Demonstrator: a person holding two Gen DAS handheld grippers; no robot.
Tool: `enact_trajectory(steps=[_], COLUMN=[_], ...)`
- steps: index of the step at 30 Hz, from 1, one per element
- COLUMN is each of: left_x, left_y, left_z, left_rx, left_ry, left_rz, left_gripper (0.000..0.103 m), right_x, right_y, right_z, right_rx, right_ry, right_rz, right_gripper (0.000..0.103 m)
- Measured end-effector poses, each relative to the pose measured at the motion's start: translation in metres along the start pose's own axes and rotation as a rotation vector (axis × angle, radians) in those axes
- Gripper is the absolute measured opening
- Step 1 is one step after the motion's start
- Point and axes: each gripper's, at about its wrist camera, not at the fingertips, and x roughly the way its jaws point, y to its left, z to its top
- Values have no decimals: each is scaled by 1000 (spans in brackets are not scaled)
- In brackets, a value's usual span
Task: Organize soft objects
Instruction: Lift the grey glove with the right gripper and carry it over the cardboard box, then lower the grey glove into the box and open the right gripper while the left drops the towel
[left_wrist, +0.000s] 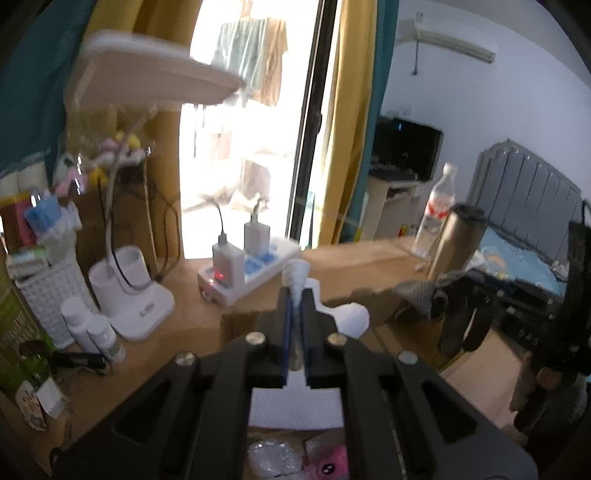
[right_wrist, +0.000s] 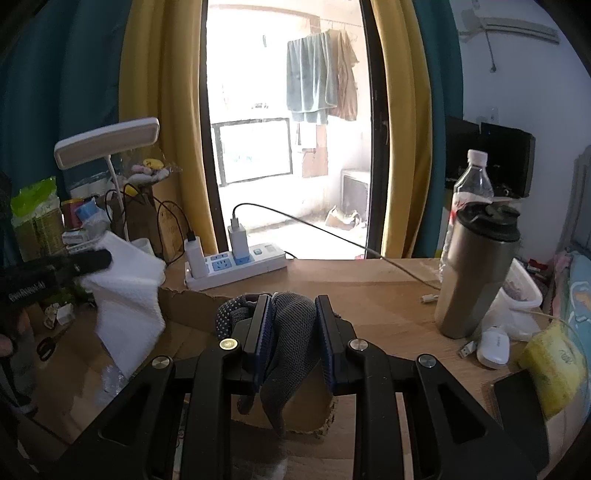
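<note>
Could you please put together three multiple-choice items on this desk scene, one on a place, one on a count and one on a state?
1. Where does the metal tumbler stand?
A. On the desk, in front of the water bottle
B. Under the desk lamp
C. On the power strip

2. How many chargers are plugged into the power strip?
A. None
B. Two
C. Four

3. What is the state of the right tongs?
A. Open and empty
B. Shut on the grey sock
C. Shut on a phone

Answers: 1 A, the tumbler stands on the wooden top at the right, partly covering the bottle behind it. 2 B, two white chargers stand side by side in the strip. 3 B, grey knit fabric is pinched between the pads and hangs below. The left tongs likewise pinch the white cloth.
</note>
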Motion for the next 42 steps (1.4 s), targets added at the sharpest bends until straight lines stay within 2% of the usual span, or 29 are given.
enact_trajectory(steps=[13, 20, 22, 24, 27, 30, 33, 36, 38, 40, 42], left_x=[59, 74, 76, 76, 76, 70, 62, 52, 43, 37, 27], left_y=[-6, -9, -11, -11, -12, -12, -14, -14, -15, -14, -13], left_z=[-47, -56, -55, -56, -55, -52, -48, -46, -45, -43, -41], left_rx=[14, 18, 20, 21, 16, 9, 7, 9, 5, -6, -18], left_ry=[236, 317, 320, 324, 333, 320, 299, 281, 264, 249, 227], left_rz=[-21, -26, -25, -23, -25, -25, -28, -33, -41, -49, -57], left_gripper=[7, 8, 9, 9, 11, 19, 23, 32, 45, 54, 54], right_x=[40, 52, 54, 56, 59, 55, 49, 41, 35, 30, 23], right_y=[4, 4, 5, 5, 6, 4, 4, 7, 10, 12, 15], right_z=[-25, -36, -38, -40, -42, -41, -39, -36, -34, -33, -31], right_rx=[20, 26, 31, 34, 37, 46, 48, 43, 39, 35, 31], right_ry=[126, 187, 198, 211, 233, 229, 214, 201, 193, 184, 177], right_rz=[47, 53, 60, 65, 66, 68, 67, 60, 57, 53, 47], right_gripper=[27, 27, 28, 33, 36, 46, 50, 51, 51, 52, 57])
